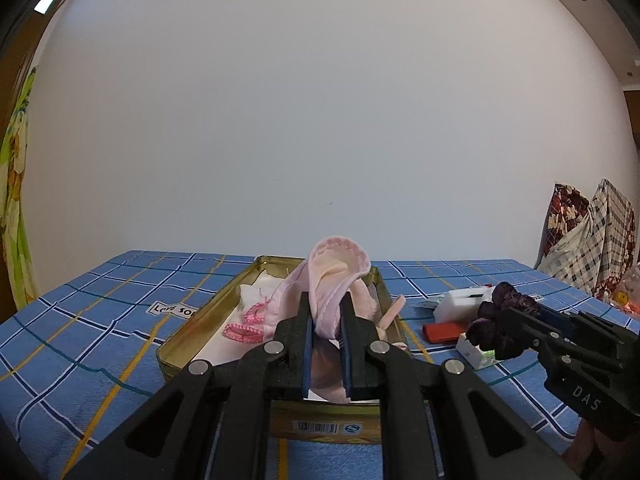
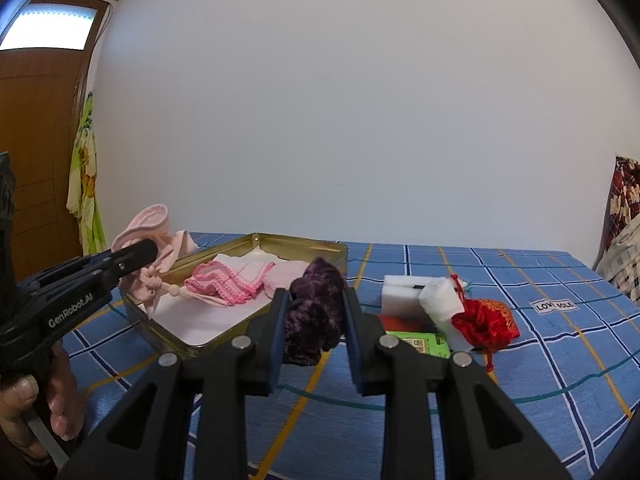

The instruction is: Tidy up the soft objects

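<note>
My left gripper (image 1: 326,322) is shut on a pale pink cloth item (image 1: 336,276) and holds it above the near end of a gold tin box (image 1: 176,338). It also shows in the right wrist view (image 2: 146,252) with the pink cloth (image 2: 150,220). The tin (image 2: 304,245) holds a pink crochet piece (image 2: 222,282) and white cloth. My right gripper (image 2: 314,320) is shut on a dark purple knitted item (image 2: 316,308), held above the blue checked cloth (image 2: 520,360) right of the tin. The purple item also shows in the left wrist view (image 1: 500,320).
Right of the tin lie a white foam block (image 2: 400,292), a red drawstring pouch (image 2: 484,322), a rolled white cloth (image 2: 442,304), a green card (image 2: 416,342) and a red flat item (image 1: 442,330). Patterned bags (image 1: 588,240) stand at the far right.
</note>
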`<state>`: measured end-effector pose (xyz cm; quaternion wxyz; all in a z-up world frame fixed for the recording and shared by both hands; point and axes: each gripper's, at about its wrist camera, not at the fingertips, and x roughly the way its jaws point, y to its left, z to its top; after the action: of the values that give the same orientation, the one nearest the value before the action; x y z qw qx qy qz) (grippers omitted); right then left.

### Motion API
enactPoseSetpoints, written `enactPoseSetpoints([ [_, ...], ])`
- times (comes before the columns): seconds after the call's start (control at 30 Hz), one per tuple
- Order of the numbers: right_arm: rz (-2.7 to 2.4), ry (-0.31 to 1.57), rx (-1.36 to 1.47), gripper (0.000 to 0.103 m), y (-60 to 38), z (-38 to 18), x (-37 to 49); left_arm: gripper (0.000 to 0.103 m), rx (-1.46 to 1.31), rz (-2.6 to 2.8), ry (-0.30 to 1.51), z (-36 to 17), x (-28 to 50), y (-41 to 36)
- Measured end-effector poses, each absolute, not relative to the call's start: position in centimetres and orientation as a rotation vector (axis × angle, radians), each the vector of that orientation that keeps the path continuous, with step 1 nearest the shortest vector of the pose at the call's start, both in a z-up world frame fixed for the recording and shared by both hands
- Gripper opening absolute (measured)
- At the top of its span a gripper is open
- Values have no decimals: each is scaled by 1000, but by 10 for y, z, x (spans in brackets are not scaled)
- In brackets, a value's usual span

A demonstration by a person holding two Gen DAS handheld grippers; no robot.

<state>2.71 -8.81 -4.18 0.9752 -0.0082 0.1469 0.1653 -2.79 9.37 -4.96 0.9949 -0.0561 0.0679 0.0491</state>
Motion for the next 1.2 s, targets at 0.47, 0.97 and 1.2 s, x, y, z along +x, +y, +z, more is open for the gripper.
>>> enactPoseSetpoints([
  [0.47,352,319,-32,26,-76,-41,27,12,-115,100,159,-47,-26,102],
  [0.97,402,346,-36,27,-67,-37,35,12,-75,110,185,-37,-17,109],
  [1.2,413,340,-37,27,-67,-26,39,12,-65,100,228,-31,-6,115],
])
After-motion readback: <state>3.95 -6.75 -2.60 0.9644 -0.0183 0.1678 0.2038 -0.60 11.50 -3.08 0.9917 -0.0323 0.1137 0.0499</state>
